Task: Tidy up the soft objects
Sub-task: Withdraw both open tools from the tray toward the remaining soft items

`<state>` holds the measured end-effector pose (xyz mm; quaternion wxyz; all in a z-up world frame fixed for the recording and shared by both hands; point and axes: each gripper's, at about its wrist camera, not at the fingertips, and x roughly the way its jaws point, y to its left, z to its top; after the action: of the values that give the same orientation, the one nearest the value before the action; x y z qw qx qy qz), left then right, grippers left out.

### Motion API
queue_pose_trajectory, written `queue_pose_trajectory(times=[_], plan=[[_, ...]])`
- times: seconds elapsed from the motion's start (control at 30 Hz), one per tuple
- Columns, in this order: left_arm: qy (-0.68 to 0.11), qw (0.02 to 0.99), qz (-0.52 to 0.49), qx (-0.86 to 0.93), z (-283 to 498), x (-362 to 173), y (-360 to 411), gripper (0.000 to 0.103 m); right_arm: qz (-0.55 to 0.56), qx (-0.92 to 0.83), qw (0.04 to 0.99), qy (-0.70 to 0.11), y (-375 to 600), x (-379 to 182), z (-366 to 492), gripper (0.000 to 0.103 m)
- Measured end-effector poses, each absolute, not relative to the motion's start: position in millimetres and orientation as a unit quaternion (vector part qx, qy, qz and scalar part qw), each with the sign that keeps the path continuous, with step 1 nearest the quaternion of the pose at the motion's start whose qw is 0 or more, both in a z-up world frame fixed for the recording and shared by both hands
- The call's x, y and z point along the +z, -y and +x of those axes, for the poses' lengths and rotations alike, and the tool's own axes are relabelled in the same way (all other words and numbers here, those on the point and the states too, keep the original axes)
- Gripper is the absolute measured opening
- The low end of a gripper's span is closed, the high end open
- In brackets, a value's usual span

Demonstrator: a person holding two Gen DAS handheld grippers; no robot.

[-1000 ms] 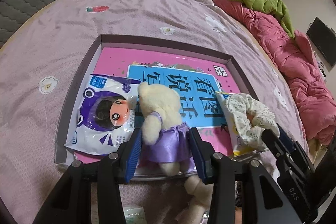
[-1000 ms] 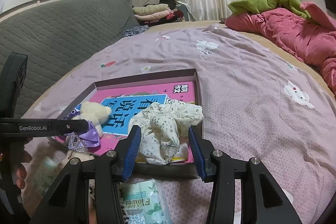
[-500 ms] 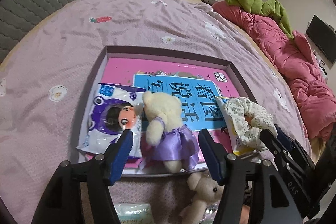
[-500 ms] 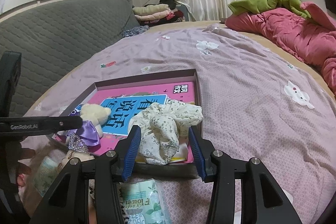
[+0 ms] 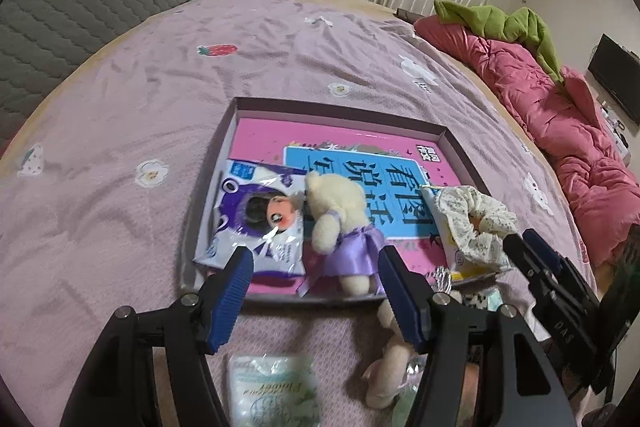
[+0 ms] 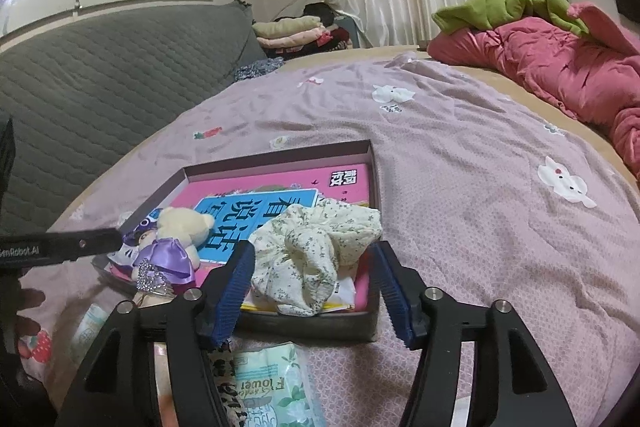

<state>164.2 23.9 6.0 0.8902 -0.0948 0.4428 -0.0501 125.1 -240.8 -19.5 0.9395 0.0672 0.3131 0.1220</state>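
Note:
A cream teddy bear in a purple dress lies in the shallow dark tray, beside a purple-and-white doll packet. My left gripper hangs just short of the bear, open, its pads clear of the dress. A floral cream scrunchie rests on the tray's near right corner. The jaws of my right gripper are opening around it, and the pads stand off the cloth on both sides. The bear shows in the right wrist view too.
A second small bear, a tissue pack, a leopard-print item and a tiara lie on the lilac bedspread in front of the tray. A pink book fills the tray floor. A pink duvet lies at the right.
My left gripper opened off the bear and drew back and upward; the bear stays in the tray. My right gripper's jaws widened away from the scrunchie, which stays put.

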Motion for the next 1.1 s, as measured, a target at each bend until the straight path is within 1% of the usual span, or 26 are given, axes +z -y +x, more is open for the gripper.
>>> queue_pose_trajectory(times=[0.53, 0.9, 1.1], plan=[[-0.444, 0.890, -0.093, -0.040, 136, 9, -37, 0.065, 0.064, 0.113, 0.950, -0.283, 249, -1, 91, 0.068], [-0.451, 0.887, -0.086, -0.044, 114, 11, -41, 0.065, 0.022, 0.162, 0.949, -0.271, 209, 23, 38, 0.068], [-0.453, 0.885, -0.093, -0.044, 102, 14, -48, 0.065, 0.005, 0.202, 0.937, -0.286, 186, 24, 11, 0.069]])
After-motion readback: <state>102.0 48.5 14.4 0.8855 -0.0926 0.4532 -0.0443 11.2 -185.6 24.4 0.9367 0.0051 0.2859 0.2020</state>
